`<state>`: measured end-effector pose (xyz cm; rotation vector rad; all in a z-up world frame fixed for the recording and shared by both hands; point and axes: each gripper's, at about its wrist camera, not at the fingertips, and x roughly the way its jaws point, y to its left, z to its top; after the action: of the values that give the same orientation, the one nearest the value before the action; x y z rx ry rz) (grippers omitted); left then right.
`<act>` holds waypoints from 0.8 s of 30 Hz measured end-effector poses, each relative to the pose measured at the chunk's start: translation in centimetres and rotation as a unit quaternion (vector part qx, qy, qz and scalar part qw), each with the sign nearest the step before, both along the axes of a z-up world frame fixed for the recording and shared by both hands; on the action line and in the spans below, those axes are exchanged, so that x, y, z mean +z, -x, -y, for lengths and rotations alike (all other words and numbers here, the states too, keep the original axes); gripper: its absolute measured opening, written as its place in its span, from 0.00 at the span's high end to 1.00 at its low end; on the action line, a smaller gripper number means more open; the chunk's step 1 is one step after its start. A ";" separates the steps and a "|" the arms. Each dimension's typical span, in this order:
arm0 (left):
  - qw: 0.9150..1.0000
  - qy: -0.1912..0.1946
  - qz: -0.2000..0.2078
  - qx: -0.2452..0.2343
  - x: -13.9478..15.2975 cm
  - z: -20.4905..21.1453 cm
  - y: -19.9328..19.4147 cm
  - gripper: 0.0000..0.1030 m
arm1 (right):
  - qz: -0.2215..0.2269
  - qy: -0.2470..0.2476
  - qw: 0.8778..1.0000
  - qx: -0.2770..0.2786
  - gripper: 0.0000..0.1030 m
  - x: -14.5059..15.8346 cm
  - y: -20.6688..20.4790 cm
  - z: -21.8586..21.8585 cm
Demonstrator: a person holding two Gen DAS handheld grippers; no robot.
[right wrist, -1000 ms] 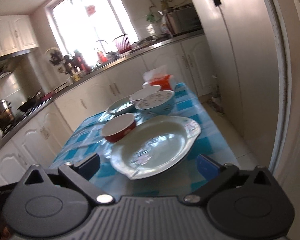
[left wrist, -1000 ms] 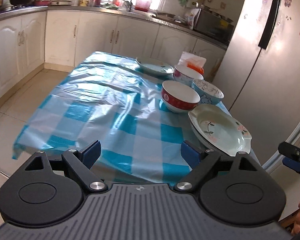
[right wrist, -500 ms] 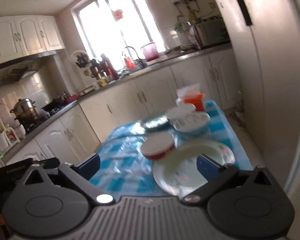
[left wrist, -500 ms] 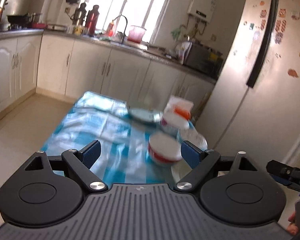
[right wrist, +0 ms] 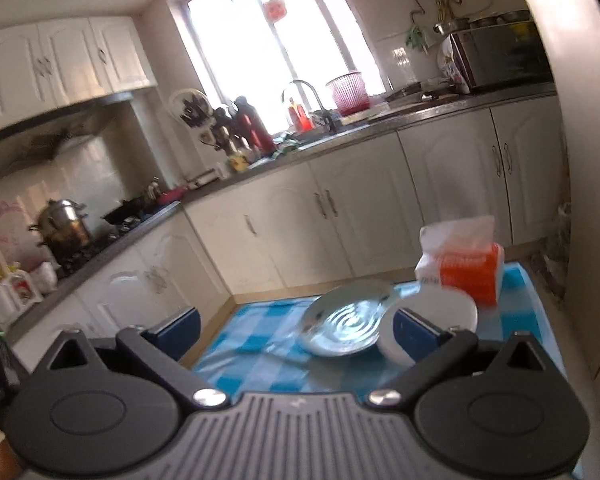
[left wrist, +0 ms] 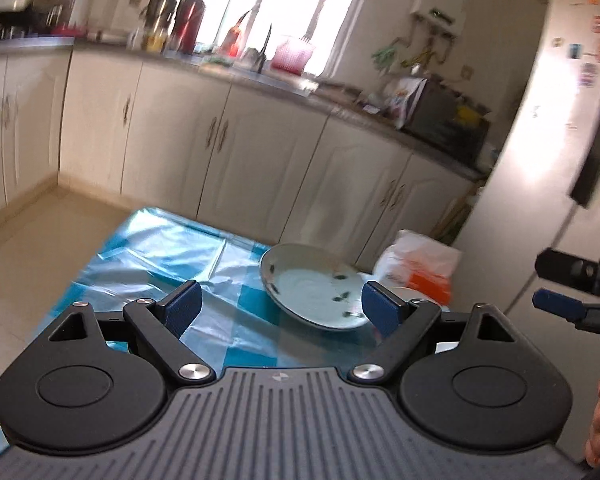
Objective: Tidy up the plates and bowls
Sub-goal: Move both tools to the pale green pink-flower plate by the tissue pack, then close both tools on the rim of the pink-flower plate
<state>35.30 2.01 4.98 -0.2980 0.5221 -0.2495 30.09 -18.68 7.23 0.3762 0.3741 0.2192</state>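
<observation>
- Pale plate point(left wrist: 314, 294) at far end of checked table point(left wrist: 148, 248), white bowl point(right wrist: 440, 312) just beside, near tissue pack point(right wrist: 466, 270)
- Left gripper point(left wrist: 276, 306) and right gripper point(right wrist: 296, 328) both spread apart, holding nothing
- Probably approach step; next, lower toward plate rim

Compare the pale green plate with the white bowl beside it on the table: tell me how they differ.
The pale green plate is wide and shallow; the white bowl is narrower and deeper. The plate carries small dark painted marks inside, plain in the left wrist view; the bowl's visible surface looks plain white, though blurred. The plate shows in full, while the bowl is partly hidden behind a jaw of the right gripper. Both rest on the blue checked tablecloth, ungripped.
</observation>
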 end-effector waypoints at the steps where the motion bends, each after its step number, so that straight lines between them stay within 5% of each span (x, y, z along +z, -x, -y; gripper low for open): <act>1: 1.000 0.005 -0.009 0.003 -0.7 0.3 -1.3 0.00 | -0.008 -0.001 1.000 0.000 0.03 -0.4 -1.6 0.3; 7: 0.998 0.016 -0.065 0.016 -3.1 1.5 -7.2 0.00 | -0.087 -0.032 0.996 0.006 0.09 -2.7 -10.2 2.0; 14: 0.996 -0.008 -0.090 0.010 -4.1 2.8 -11.1 0.00 | -0.161 -0.048 0.986 0.009 0.36 -4.9 -16.1 3.1; 24: 0.990 -0.022 -0.139 -0.006 -6.3 4.0 -13.9 0.46 | -0.234 -0.054 0.970 0.019 0.56 -7.0 -21.7 3.7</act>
<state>49.21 -1.97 -1.34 -0.2878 0.8046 -0.2089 51.81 -22.36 0.19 0.5298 0.8377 0.1872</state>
